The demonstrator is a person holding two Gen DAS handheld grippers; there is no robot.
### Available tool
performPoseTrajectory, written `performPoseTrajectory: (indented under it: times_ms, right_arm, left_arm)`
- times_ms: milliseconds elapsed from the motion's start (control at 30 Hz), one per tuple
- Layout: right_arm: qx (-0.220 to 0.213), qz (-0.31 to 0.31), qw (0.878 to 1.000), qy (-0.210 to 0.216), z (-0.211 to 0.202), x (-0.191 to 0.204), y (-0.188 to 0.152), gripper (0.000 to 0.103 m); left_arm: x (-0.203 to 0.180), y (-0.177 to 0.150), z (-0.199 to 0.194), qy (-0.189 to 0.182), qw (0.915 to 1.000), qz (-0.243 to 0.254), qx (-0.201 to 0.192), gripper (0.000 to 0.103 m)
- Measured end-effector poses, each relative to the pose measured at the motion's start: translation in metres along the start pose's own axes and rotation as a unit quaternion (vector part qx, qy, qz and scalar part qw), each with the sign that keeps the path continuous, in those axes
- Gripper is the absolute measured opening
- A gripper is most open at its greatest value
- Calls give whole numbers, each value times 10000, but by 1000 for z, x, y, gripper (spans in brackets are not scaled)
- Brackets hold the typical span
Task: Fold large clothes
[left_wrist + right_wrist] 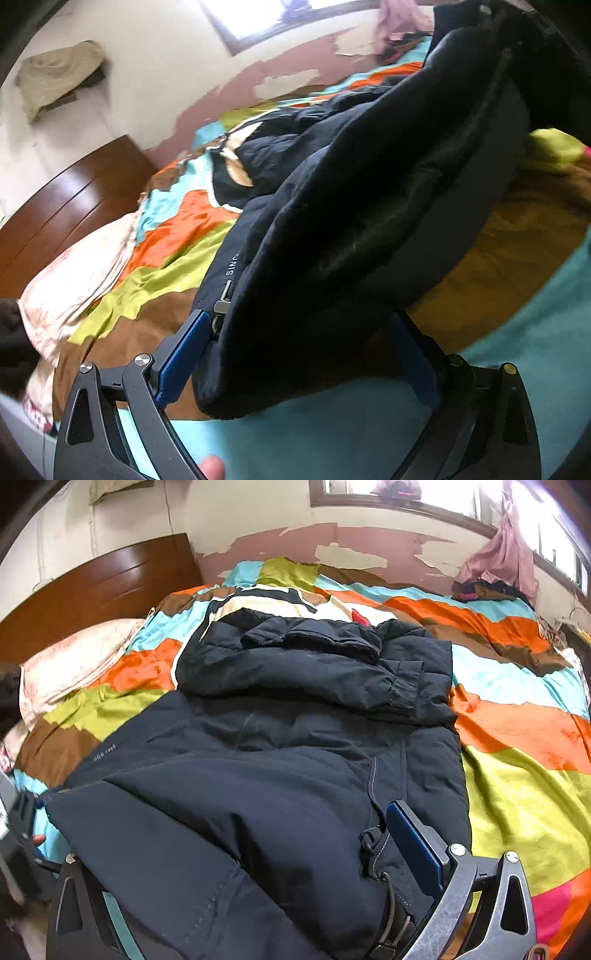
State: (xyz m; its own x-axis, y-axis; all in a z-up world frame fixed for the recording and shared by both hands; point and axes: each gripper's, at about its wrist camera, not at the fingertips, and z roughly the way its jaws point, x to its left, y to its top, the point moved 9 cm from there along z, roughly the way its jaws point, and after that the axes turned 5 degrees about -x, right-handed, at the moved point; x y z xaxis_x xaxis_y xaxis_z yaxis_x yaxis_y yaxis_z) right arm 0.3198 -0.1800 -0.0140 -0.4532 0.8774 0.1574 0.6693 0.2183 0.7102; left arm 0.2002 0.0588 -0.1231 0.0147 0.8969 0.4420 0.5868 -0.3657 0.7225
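Note:
A large dark navy padded jacket [280, 738] lies on a bed with a colourful striped cover [517, 775]; its sleeves are folded across the upper part. My left gripper [295, 354] is shut on the jacket's hem [332, 240] by the zipper and holds it lifted off the bed. My right gripper [258, 867] is shut on the other hem corner; only its right blue finger [413, 849] shows, the left is under the cloth. A black and cream garment [280, 602] lies under the jacket's far end.
A wooden headboard [96, 587] and a pale pillow [70, 661] are at the left. A peeling pink wall [369, 550] and a window run behind the bed. Pink cloth [498, 557] hangs at the far right above a dark clothes pile.

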Motion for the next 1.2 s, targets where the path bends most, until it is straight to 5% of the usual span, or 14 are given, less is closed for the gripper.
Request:
performPoseTrajectory:
  times_ms: [467, 767, 1000, 1200]
  right_arm:
    - [196, 95, 9996, 180, -10, -9, -38, 103]
    - [212, 2, 9997, 149, -10, -5, -47, 103]
    - [228, -449, 9987, 70, -10, 3, -68, 103]
    - [10, -700, 9972, 243, -23, 18, -89, 103]
  left_arm:
    - [34, 5, -48, 333, 9906, 449, -1246, 94]
    - [47, 17, -35, 240, 9928, 51, -1176, 91]
    - [29, 45, -45, -267, 9931, 212, -1121, 20]
    - [31, 89, -42, -515, 9912, 312, -1176, 11]
